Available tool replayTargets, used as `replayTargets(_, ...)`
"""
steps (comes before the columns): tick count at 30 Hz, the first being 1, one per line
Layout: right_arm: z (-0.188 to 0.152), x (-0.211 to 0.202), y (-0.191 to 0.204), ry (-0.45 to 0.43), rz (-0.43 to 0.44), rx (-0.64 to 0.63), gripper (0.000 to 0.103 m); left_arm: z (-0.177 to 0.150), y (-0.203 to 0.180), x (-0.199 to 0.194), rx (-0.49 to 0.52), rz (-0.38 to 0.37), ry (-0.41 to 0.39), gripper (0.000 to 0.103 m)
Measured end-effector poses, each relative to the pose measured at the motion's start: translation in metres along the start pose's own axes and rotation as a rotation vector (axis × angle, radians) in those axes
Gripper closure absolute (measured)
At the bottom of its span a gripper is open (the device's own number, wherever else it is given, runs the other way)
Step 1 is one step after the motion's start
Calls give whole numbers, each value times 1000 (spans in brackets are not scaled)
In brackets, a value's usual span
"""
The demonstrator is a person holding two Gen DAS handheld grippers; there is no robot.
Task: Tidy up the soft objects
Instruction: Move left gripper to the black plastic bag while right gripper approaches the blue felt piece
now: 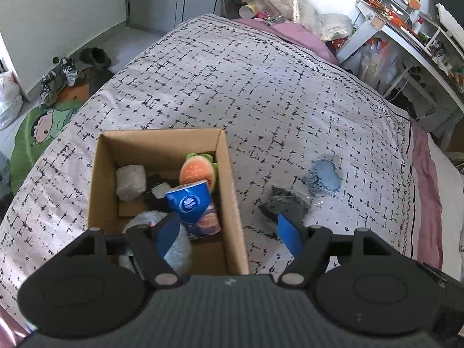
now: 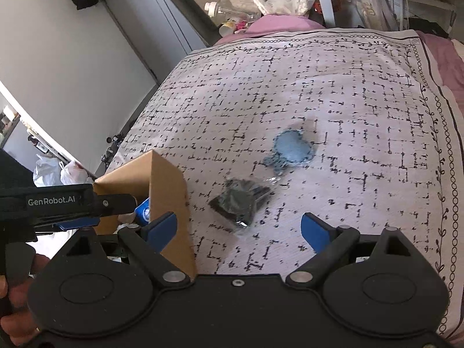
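A cardboard box (image 1: 232, 191) is sitting on the patterned bedspread (image 1: 232, 81); a cluttered desk (image 1: 406, 29) is standing beyond its far corner. Left gripper (image 1: 229, 229) and right gripper (image 2: 239, 226) are both hanging spread wide, holding nothing.

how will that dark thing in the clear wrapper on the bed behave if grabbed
The dark bundle looks crumpled, so probably floppy and light. Its clear wrapper shines, so it may slip between the open right gripper fingers; pinching the middle seems safer.
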State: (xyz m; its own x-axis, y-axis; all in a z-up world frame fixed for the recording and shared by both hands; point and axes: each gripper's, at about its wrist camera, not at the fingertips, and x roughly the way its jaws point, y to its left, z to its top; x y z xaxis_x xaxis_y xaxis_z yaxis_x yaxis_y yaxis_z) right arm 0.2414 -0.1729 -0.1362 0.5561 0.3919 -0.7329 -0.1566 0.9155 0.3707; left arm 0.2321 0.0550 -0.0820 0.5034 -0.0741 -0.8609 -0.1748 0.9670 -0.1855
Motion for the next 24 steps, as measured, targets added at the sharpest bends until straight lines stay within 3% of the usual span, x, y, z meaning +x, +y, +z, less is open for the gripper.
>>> replayTargets(20, 17, 15, -72, -24, 22, 98, 15, 4, -65, 39, 57, -1, 35, 34)
replayTargets(24, 20, 23, -76, -26, 8, 79, 21, 7, -72, 55, 48, 7, 51, 34)
